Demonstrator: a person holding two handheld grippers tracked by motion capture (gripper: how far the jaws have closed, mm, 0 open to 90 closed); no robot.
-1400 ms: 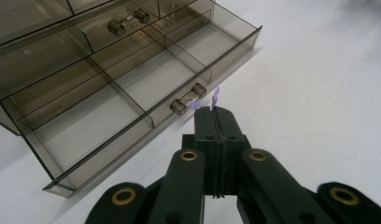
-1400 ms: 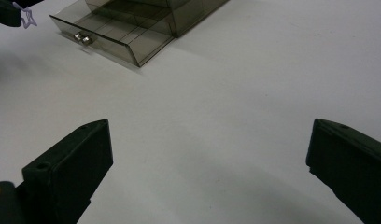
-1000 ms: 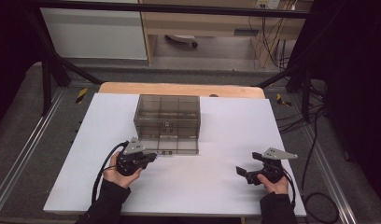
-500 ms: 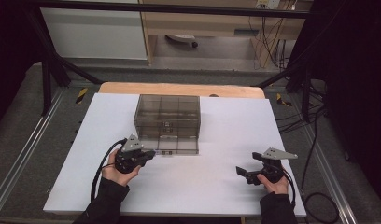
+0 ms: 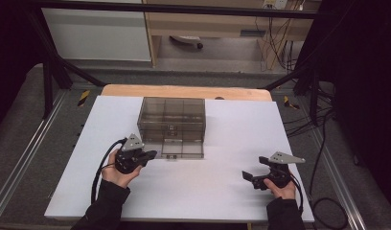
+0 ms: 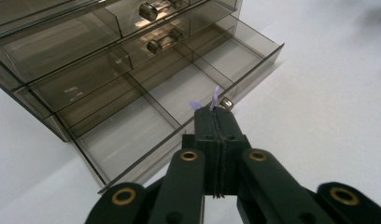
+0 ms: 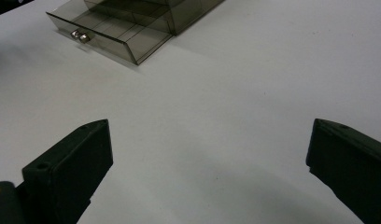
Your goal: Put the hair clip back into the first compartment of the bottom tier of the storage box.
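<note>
The left gripper (image 6: 215,112) is pressing its jaws tight together, pinching a small scrap of purple material (image 6: 212,100) at their tips, just over the front edge of the pulled-out bottom drawer (image 6: 179,93). That drawer is sticking out of a smoky clear drawer cabinet (image 5: 172,125) standing on the white tabletop (image 5: 222,191). The right gripper (image 7: 207,158) is hovering well apart, jaws spread wide and holding nothing.
</note>
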